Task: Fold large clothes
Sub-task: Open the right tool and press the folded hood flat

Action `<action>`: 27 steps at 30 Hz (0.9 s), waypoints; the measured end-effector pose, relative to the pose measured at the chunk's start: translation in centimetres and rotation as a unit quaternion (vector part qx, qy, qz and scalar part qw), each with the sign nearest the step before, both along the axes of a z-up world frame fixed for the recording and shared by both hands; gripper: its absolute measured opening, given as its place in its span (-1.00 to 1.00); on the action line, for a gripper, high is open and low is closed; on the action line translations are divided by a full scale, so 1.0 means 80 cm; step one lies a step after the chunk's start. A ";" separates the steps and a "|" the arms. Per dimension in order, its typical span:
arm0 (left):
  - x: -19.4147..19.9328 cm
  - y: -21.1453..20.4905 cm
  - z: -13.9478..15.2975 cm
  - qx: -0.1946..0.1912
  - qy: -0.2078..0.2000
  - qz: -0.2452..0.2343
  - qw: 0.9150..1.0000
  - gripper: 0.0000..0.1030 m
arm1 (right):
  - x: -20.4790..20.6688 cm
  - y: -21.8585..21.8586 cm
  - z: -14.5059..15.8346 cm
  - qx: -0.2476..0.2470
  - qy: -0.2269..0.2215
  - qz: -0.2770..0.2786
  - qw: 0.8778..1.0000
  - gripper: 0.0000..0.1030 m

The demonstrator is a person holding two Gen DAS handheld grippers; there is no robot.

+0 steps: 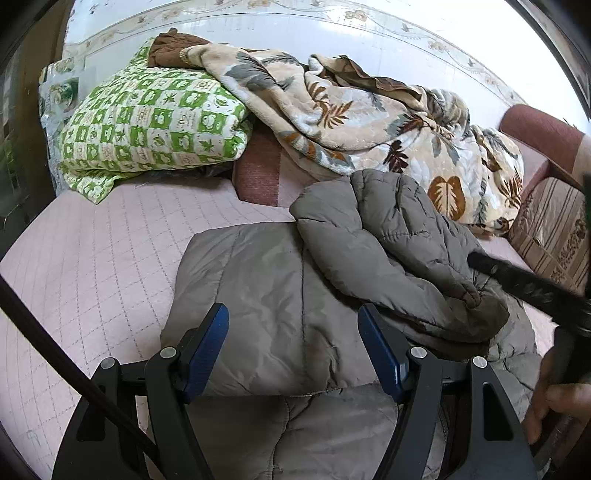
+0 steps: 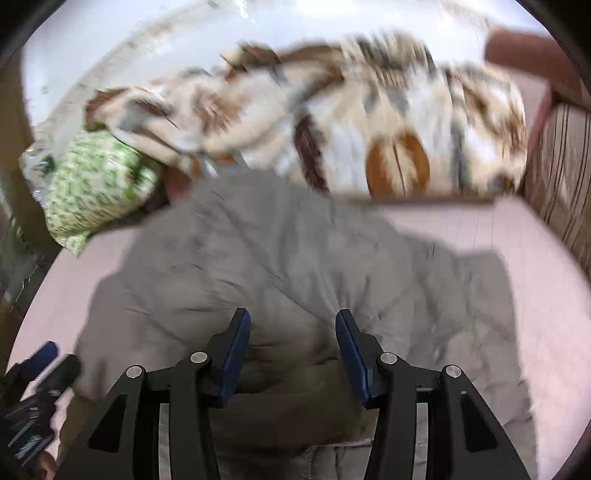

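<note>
**Inspector:** Start with the largest item.

**Assistant:** The bed (image 1: 92, 266), covered in pale pink quilted fabric. Its far edge meets a white wall (image 1: 295, 29) with a floral border.

**Inspector:** What lies along that far edge?

**Assistant:** A crumpled blanket (image 1: 369, 122) in a leaf print runs from mid-bed toward the far right corner. At the far left corner sits a green-and-white checked pillow (image 1: 155, 122), its right side under the blanket's end. A striped cushion (image 1: 550, 225) stands at the right edge.

**Inspector:** And the garment?

**Assistant:** A grey-brown padded jacket (image 1: 266, 288) lies on the near half of the bed, roughly central, reaching the near edge. Its body is spread flat. A sleeve (image 1: 399, 243) is laid across the right part of the body, its darker cuff toward the near right.

**Inspector:** Left gripper?

**Assistant:** The left gripper (image 1: 293, 347) is above the jacket body near the near edge. Its blue-padded fingers stand wide apart with nothing between them.

**Inspector:** Right gripper?

**Assistant:** The right gripper (image 2: 293, 349) is over the jacket's near right part. Fingers apart, with fabric bulging up between them; whether the pads touch it cannot be determined. That view is blurred. In the left view it appears as a dark bar beside the cuff.

**Inspector:** Anything else?

**Assistant:** A hand (image 1: 554, 410) on a handle at the near right.
</note>
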State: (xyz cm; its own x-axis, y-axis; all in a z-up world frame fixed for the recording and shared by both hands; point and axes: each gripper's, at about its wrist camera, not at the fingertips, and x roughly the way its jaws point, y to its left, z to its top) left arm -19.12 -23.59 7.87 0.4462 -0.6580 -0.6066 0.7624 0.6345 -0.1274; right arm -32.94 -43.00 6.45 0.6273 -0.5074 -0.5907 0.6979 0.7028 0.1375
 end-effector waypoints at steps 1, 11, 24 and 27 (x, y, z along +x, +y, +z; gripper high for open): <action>0.001 0.001 0.001 0.000 0.000 0.003 1.000 0.39 | 0.001 0.011 0.011 -0.012 -0.015 0.016 1.000 0.02; 0.013 0.006 -0.006 0.002 0.016 0.012 1.000 0.39 | 0.083 0.047 -0.063 0.021 0.070 0.099 0.992 0.17; 0.002 -0.004 -0.006 0.004 0.010 -0.006 1.000 0.39 | -0.018 0.016 0.016 0.015 -0.030 0.052 0.998 0.17; -0.007 -0.012 -0.007 0.004 0.003 -0.018 1.000 0.39 | -0.039 0.007 0.003 0.016 -0.007 0.037 0.999 0.17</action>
State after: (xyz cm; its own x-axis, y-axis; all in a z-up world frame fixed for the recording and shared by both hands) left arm -19.64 -24.54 7.33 0.4179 -0.6682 -0.6155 0.7841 0.6075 -0.1271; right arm -36.09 -42.43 6.71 0.6713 -0.4403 -0.5962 0.6418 0.7477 0.1705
